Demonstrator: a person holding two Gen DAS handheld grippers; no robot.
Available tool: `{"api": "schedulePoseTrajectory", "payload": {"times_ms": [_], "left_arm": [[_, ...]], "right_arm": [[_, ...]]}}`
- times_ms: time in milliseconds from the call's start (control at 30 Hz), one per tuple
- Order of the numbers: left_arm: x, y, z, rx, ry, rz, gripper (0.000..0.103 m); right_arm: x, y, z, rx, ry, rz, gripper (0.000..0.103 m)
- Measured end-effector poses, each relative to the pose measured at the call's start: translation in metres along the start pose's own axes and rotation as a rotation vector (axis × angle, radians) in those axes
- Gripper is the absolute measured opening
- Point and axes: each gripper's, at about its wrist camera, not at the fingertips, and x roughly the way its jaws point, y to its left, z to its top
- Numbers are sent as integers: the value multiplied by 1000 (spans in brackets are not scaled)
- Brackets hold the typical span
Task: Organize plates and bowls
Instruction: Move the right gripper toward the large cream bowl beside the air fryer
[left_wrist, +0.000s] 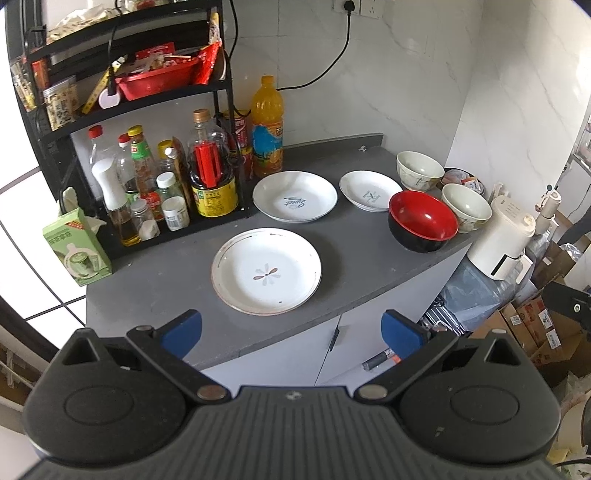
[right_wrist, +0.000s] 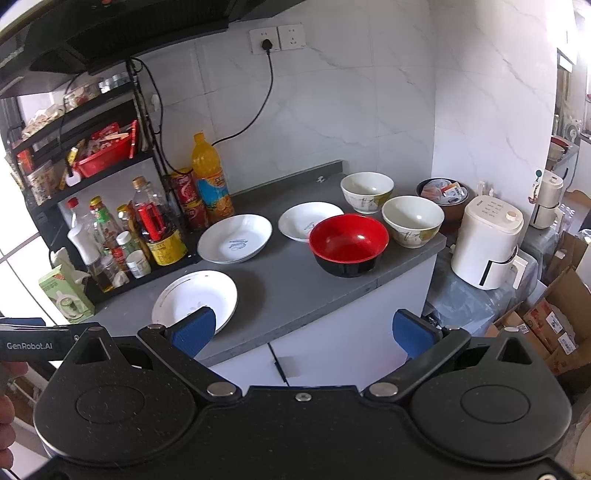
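The left tool (left_wrist: 291, 334) and right tool (right_wrist: 304, 332) both hover in front of the table's edge, matte black with blue rubbery pads, spread wide and holding nothing. Nearest on the flat grey table (left_wrist: 362, 258) lies a round, glossy white flower plate (left_wrist: 266, 271) with a thin dark rim line. Behind it sit two smaller shallow white plates (left_wrist: 295, 197) (left_wrist: 371, 190), side by side but apart. To their right a smooth red bowl (left_wrist: 423, 221) with a black outside stands just beside two cream bowls (left_wrist: 419, 170) (left_wrist: 467, 206). A black wire rack (left_wrist: 229, 110) of bottles fills the left.
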Motion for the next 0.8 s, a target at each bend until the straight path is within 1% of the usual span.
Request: {"api": "schedulePoseTrajectory", "payload": {"times_ms": [200, 467, 600, 800], "left_arm": [[34, -8, 21, 10, 19, -7, 102], [85, -31, 70, 61, 6, -36, 102], [120, -41, 94, 46, 30, -48, 102], [165, -59, 121, 54, 64, -71, 102]], "right_arm": [[29, -9, 15, 11, 6, -13, 103], [74, -25, 39, 38, 15, -24, 103], [95, -36, 52, 50, 28, -43, 103], [133, -52, 72, 85, 57, -76, 103]]}}
